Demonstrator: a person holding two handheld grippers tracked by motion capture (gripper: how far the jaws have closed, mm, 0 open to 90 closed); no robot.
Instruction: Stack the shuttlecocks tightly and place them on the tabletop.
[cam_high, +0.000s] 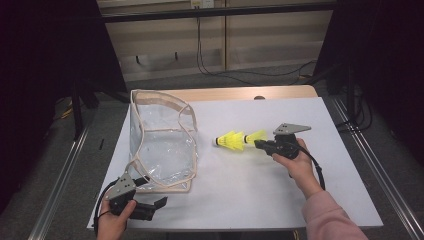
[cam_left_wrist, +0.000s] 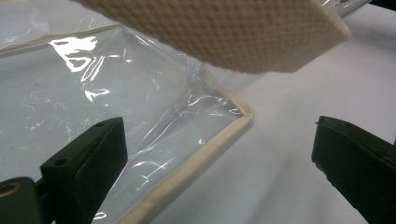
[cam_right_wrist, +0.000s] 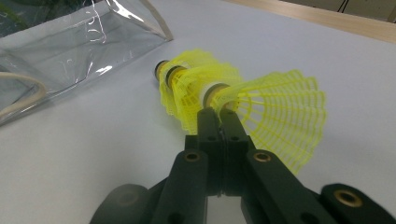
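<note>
Three yellow plastic shuttlecocks (cam_high: 239, 140) (cam_right_wrist: 210, 88) are nested into one row, lying at the middle of the white table with the cork ends toward the bag. My right gripper (cam_high: 257, 144) (cam_right_wrist: 219, 114) is shut, pinching the skirt of the nearest shuttlecock. I cannot tell whether the row rests on the table or hangs just above it. A clear plastic bag (cam_high: 160, 145) (cam_left_wrist: 116, 93) (cam_right_wrist: 70, 51) with beige trim stands at the left. My left gripper (cam_high: 162, 202) (cam_left_wrist: 215, 154) is open at the bag's near bottom corner, with nothing between its jaws.
A beige woven strap (cam_left_wrist: 224, 32) of the bag hangs close above the left gripper's jaws. The white table sheet (cam_high: 250, 190) spreads between the bag and the right hand. A wooden table edge (cam_high: 240, 92) and cables on the floor (cam_high: 220, 70) lie beyond.
</note>
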